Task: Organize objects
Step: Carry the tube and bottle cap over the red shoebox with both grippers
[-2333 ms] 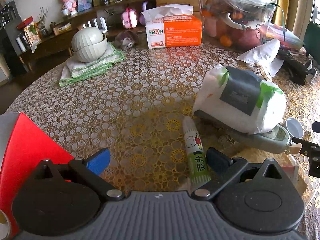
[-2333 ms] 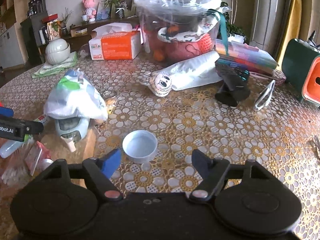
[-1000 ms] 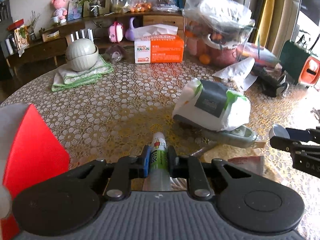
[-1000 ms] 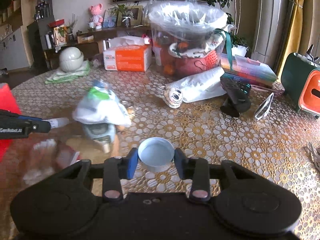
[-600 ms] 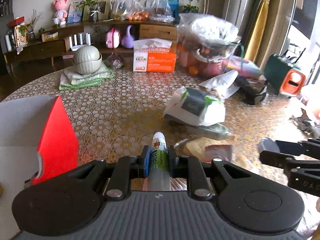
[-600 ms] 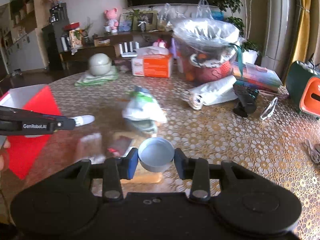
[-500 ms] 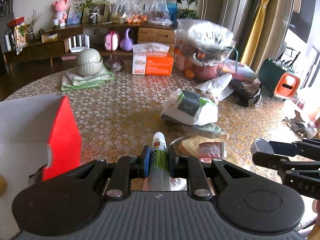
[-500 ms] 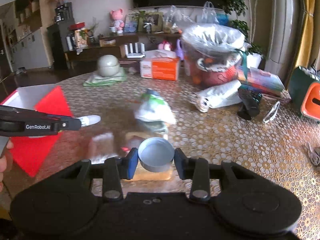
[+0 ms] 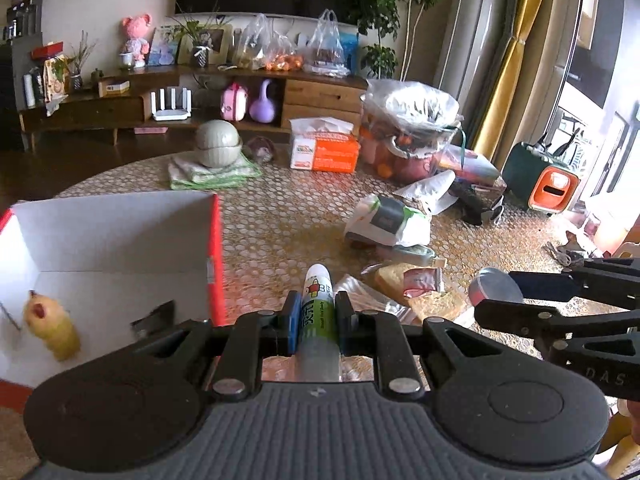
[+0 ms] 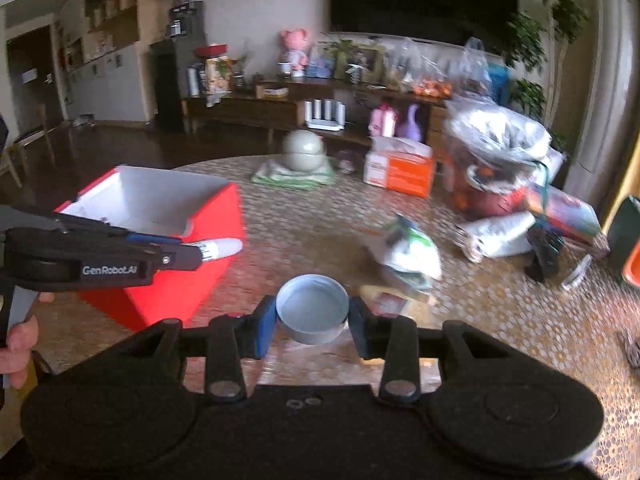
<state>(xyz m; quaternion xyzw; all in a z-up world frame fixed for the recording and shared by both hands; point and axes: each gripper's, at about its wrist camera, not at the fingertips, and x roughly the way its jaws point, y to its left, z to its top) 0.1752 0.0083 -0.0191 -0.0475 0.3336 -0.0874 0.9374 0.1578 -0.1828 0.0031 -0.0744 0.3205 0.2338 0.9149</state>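
My left gripper (image 9: 318, 312) is shut on a white and green tube (image 9: 318, 300), held in the air above the table, just right of the red box (image 9: 218, 248). The box is open, white inside, with a yellow toy (image 9: 50, 326) in it. My right gripper (image 10: 312, 316) is shut on a small pale blue lid (image 10: 312, 306), also lifted above the table. In the right wrist view the left gripper (image 10: 192, 254) and its tube (image 10: 222, 248) hang in front of the red box (image 10: 188, 276). The right gripper (image 9: 504, 296) with the lid (image 9: 494, 292) shows at the right of the left wrist view.
On the patterned table lie a white and green bag (image 9: 386, 222), flat packets (image 9: 420, 284), an orange tissue box (image 9: 324, 150), stacked bowls on a cloth (image 9: 218, 148), a big plastic-wrapped basket (image 9: 408, 136) and a white roll (image 10: 500, 236). A hand (image 10: 18, 340) grips the left handle.
Both grippers closed on their objects, the left on the tube and the right on the lid, then lifted them off the table and moved left toward the red box.
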